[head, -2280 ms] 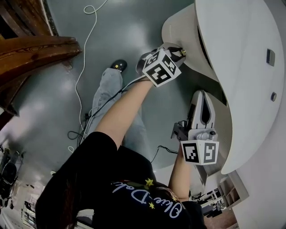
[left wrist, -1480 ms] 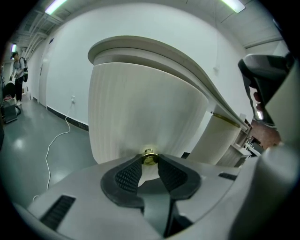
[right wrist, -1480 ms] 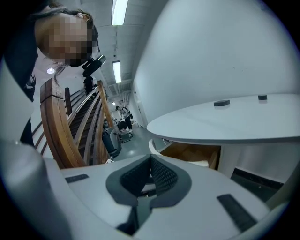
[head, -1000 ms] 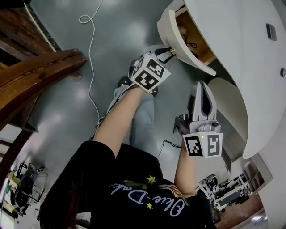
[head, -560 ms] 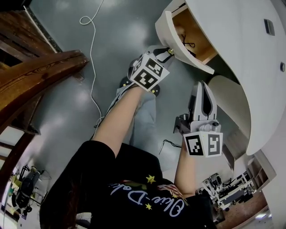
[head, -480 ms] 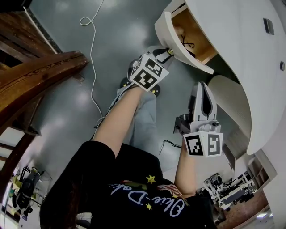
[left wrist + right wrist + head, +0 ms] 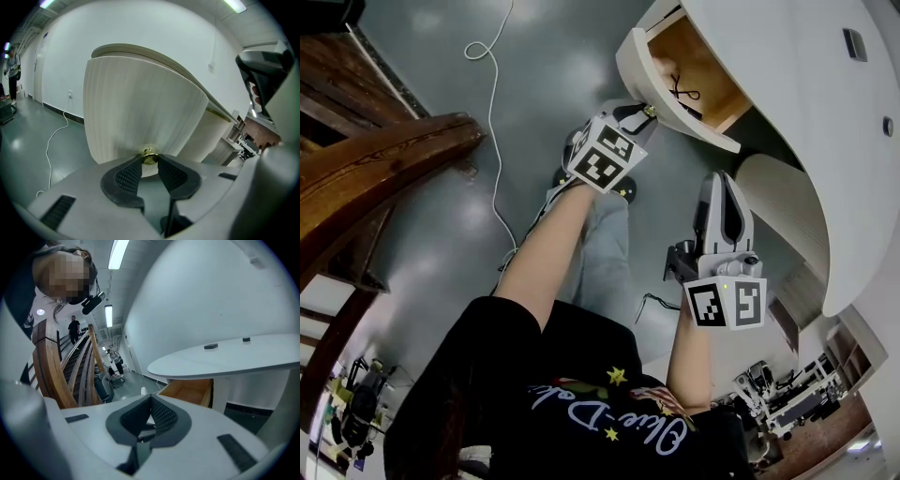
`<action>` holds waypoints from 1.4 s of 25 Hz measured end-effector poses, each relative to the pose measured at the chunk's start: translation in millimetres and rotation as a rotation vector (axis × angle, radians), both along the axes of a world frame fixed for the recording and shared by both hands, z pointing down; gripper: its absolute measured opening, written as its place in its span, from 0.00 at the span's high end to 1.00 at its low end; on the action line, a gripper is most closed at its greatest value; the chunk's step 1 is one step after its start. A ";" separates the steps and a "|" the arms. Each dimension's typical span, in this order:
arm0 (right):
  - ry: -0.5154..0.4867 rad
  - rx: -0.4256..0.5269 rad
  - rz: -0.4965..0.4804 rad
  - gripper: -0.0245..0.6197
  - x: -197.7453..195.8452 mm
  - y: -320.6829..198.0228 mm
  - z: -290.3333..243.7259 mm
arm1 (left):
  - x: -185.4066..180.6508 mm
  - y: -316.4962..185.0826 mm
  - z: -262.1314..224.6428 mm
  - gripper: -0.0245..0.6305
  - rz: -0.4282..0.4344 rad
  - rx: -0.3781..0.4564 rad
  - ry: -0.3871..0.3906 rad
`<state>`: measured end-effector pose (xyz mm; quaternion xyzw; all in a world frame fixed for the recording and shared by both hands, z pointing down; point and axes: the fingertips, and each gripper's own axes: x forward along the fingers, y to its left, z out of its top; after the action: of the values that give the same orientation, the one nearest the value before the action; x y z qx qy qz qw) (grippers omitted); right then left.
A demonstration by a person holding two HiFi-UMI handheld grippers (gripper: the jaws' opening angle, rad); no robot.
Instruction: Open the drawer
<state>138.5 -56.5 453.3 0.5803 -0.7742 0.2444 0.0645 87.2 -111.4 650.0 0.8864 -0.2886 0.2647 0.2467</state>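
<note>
Head view: the curved white drawer (image 7: 639,73) with a bare wooden inside stands well out from under the rounded white table (image 7: 787,84). The left gripper (image 7: 647,112) is at its front, and the right gripper (image 7: 724,187) is apart, lower down.

Left gripper view: the jaws pinch the small brass knob (image 7: 149,156) on the ribbed drawer front.

Right gripper view: the jaws are closed on nothing, and the drawer shows open beneath the table.

The opening looks essentially done; only releasing seems left.
</note>
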 end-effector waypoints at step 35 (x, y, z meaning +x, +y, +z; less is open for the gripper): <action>-0.011 -0.018 0.040 0.96 -8.6 25.0 -2.1 | -20.5 32.1 -1.6 0.80 0.013 -0.037 -0.015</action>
<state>129.9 -31.5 451.2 0.5937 -0.7604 0.2561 0.0605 66.7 -79.3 648.5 0.8814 -0.2799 0.2784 0.2593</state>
